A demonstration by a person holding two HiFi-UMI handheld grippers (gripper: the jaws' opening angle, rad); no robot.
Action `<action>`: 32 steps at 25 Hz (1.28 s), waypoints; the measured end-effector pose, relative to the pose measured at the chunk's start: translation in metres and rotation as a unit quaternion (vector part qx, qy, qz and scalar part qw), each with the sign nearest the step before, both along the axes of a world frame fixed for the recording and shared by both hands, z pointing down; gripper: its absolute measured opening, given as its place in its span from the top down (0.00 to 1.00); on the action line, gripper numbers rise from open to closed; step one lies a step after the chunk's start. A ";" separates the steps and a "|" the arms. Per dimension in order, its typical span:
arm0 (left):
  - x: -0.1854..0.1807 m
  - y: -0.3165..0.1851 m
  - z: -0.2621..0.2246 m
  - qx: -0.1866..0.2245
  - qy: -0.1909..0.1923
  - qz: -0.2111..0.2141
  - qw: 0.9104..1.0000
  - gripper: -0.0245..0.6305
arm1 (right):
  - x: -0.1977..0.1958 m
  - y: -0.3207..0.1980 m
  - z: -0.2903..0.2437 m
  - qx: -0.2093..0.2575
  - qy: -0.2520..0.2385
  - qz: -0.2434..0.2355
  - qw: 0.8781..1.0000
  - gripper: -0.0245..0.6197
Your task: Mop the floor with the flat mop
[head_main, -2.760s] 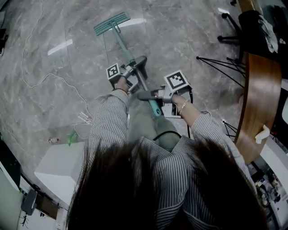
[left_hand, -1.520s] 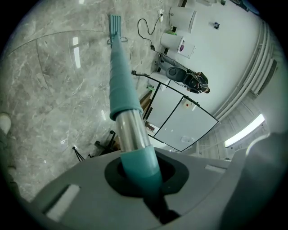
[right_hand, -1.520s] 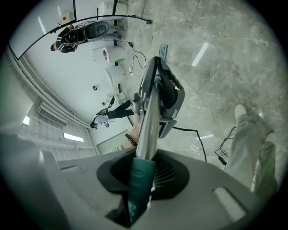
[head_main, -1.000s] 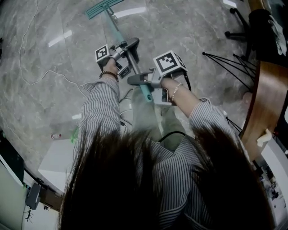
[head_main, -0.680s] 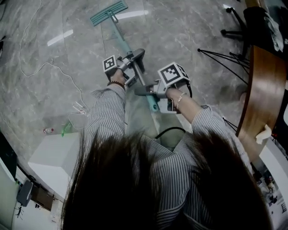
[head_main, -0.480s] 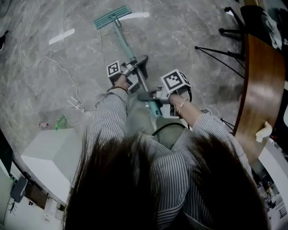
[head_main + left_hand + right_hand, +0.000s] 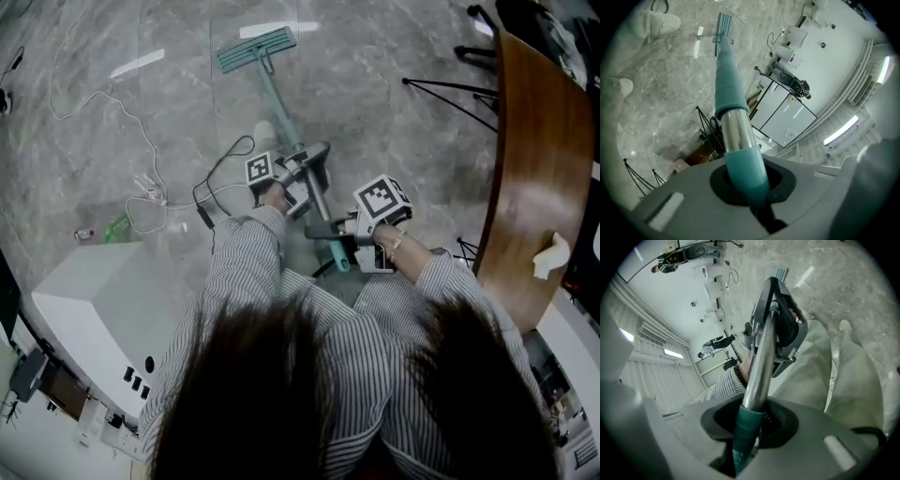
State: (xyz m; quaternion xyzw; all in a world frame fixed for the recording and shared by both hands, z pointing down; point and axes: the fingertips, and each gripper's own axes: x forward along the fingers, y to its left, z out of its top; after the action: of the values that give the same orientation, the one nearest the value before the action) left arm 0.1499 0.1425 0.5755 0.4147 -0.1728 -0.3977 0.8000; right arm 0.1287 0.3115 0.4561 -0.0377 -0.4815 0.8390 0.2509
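left gripper (image 7: 307, 173) jaws clamped on flat mop (image 7: 280, 105) pole's teal sleeve, right gripper (image 7: 328, 232) jaws clamped at its teal end, mop head (image 7: 256, 49) on marble floor (image 7: 394, 56)

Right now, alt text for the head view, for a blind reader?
Seen from above, a person in stripes grips a teal mop pole with the left claw ahead of the right claw; the mop head rests on grey marble floor, cables to the left, wooden table at right.
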 end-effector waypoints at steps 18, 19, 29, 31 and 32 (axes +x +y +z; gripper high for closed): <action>0.016 0.035 -0.025 -0.015 0.019 0.016 1.000 0.96 | 0.004 0.030 -0.037 -0.061 -0.035 0.042 0.997 0.84; 0.016 0.035 -0.024 -0.015 0.018 0.016 1.000 0.96 | 0.004 0.030 -0.036 -0.062 -0.036 0.045 0.996 0.84; 0.014 0.046 -0.022 -0.014 0.015 0.033 0.999 0.96 | -0.002 0.042 -0.032 -0.062 -0.030 0.046 0.997 0.85; 0.014 0.045 -0.021 -0.014 0.012 0.036 0.999 0.96 | -0.002 0.042 -0.032 -0.062 -0.030 0.046 0.997 0.85; 0.014 0.045 -0.021 -0.014 0.011 0.037 0.999 0.96 | -0.002 0.043 -0.032 -0.062 -0.030 0.045 0.997 0.85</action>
State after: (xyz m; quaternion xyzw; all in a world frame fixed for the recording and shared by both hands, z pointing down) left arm 0.1643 0.1880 0.5542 0.4048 -0.1539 -0.3698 0.8220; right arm 0.1264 0.3541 0.4237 -0.0566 -0.4371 0.8760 0.1958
